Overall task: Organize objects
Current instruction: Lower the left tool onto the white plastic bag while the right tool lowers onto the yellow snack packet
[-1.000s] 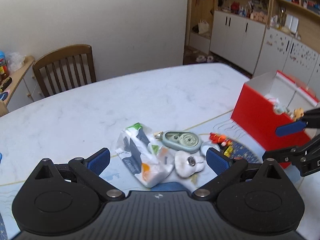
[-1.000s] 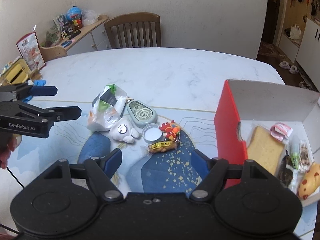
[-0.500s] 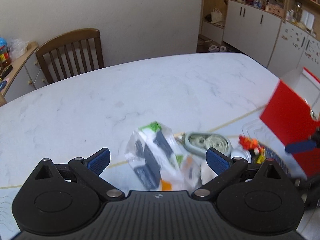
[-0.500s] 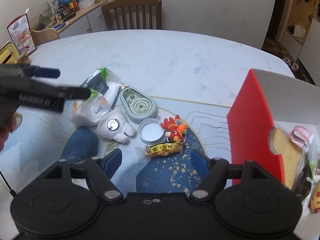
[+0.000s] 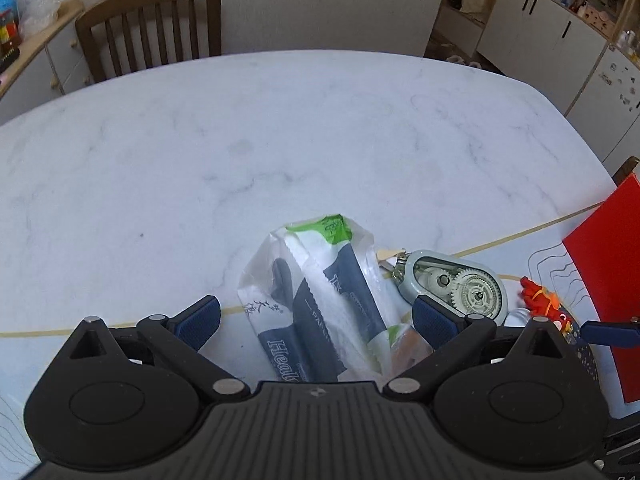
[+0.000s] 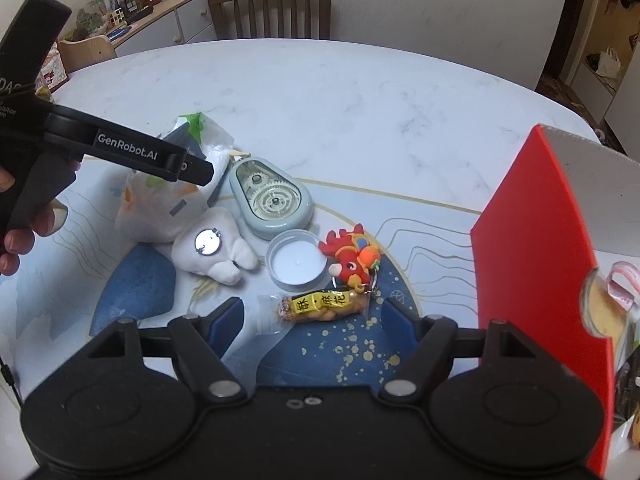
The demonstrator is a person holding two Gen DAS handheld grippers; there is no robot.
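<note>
From the left wrist view, the left gripper [image 5: 316, 316] hangs over the white bench [image 5: 280, 140] with its jaws wide, the plastic bag [image 5: 320, 292] lying between the blue pads but not pinched. Just right of the bag sits the grey tape dispenser [image 5: 456, 284], and right of that a bit of the red dragon toy [image 5: 540, 300]. The red box [image 5: 608, 264] stands at the far right. A wooden chair [image 5: 152, 24] is pushed in behind the bench.

From the right wrist view, the right gripper [image 6: 312, 320] also has its jaws wide and holds nothing; the yellow snack packet [image 6: 316, 306] lies just ahead of and between its pads. Taking the tape dispenser [image 6: 272, 200] as the mark: the bag [image 6: 168, 192] is touching it on the left, the white plush [image 6: 212, 248] is near in front and to the left, the white lid [image 6: 296, 264] is just in front, and the dragon toy [image 6: 352, 256] is beside the lid on the right. The red box [image 6: 540, 260] stands well to the right, with items inside it partly hidden. The left gripper [image 6: 196, 170] reaches in over the bag, with a hand [image 6: 20, 240] on its grip.
</note>
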